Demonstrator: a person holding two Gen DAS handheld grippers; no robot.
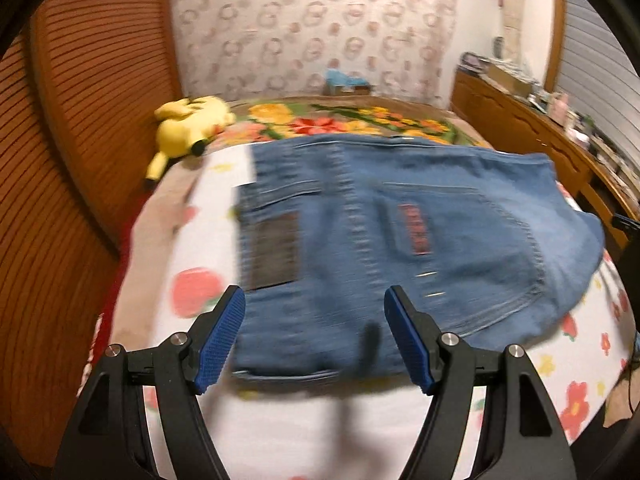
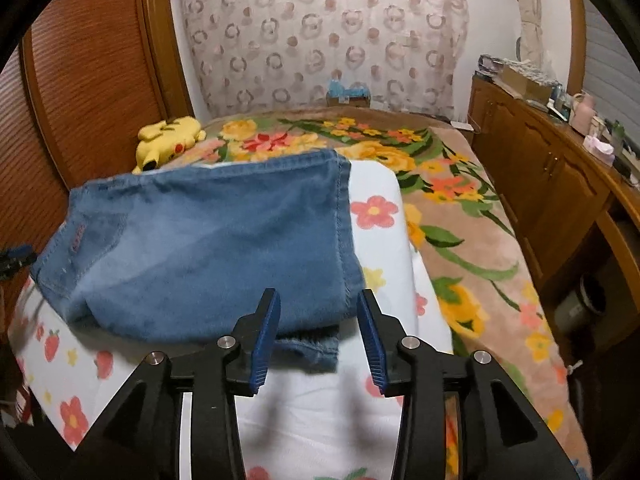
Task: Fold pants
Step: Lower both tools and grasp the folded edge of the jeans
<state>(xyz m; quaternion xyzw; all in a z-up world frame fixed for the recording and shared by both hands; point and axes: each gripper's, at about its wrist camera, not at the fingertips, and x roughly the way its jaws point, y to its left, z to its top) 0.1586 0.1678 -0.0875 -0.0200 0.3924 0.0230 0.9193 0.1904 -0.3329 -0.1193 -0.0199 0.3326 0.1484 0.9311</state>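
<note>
Blue denim pants [image 1: 400, 240] lie folded on a white flowered sheet [image 1: 304, 432] on the bed, back pockets and a dark waist patch facing up. My left gripper [image 1: 316, 300] hovers over their near edge with its blue pads wide apart and nothing between them. In the right wrist view the pants [image 2: 208, 248] show their folded right end, with a lower denim layer sticking out at the near corner. My right gripper [image 2: 318, 300] stands open just in front of that corner, its pads apart and off the cloth.
A yellow plush toy [image 2: 168, 140] lies at the bed's far left. A brown flowered blanket [image 2: 472, 240] covers the bed to the right. A wooden cabinet [image 2: 560, 184] with clutter on top runs along the right. Slatted wooden doors [image 1: 80, 120] stand at the left.
</note>
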